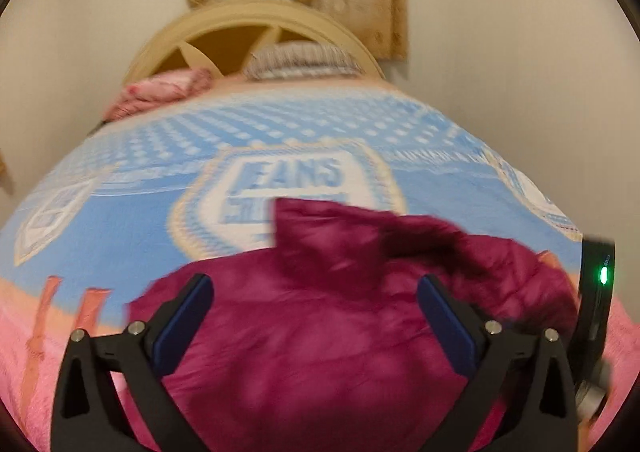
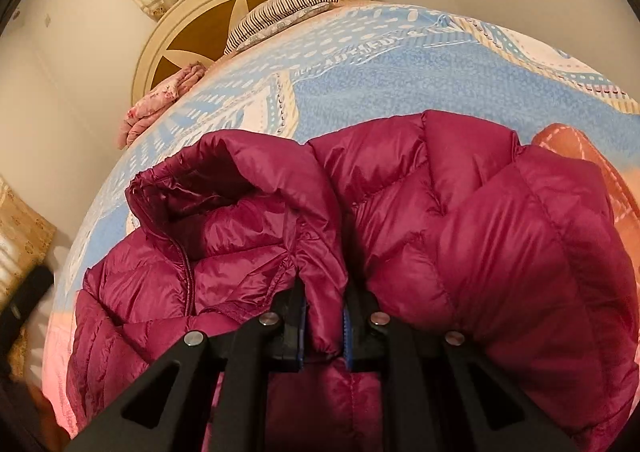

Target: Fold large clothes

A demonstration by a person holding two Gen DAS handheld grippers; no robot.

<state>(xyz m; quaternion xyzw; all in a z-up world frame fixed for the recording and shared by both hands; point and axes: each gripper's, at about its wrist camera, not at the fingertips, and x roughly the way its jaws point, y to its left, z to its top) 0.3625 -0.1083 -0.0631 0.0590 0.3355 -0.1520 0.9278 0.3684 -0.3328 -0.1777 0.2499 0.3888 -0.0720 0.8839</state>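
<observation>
Jacket (image 2: pixel 440 212) fold pinched in rt tool (image 2: pixel 323 328) (lt tool (image 1: pixel 314 316) wide apart, empty).

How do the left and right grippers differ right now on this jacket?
The left gripper stands wide open with nothing pinched; the right gripper is shut on a fold of the jacket. The left gripper's view is blurred, the right gripper's view sharp. Both have black arms with blue pads and point down at the same magenta jacket on the bed.
</observation>
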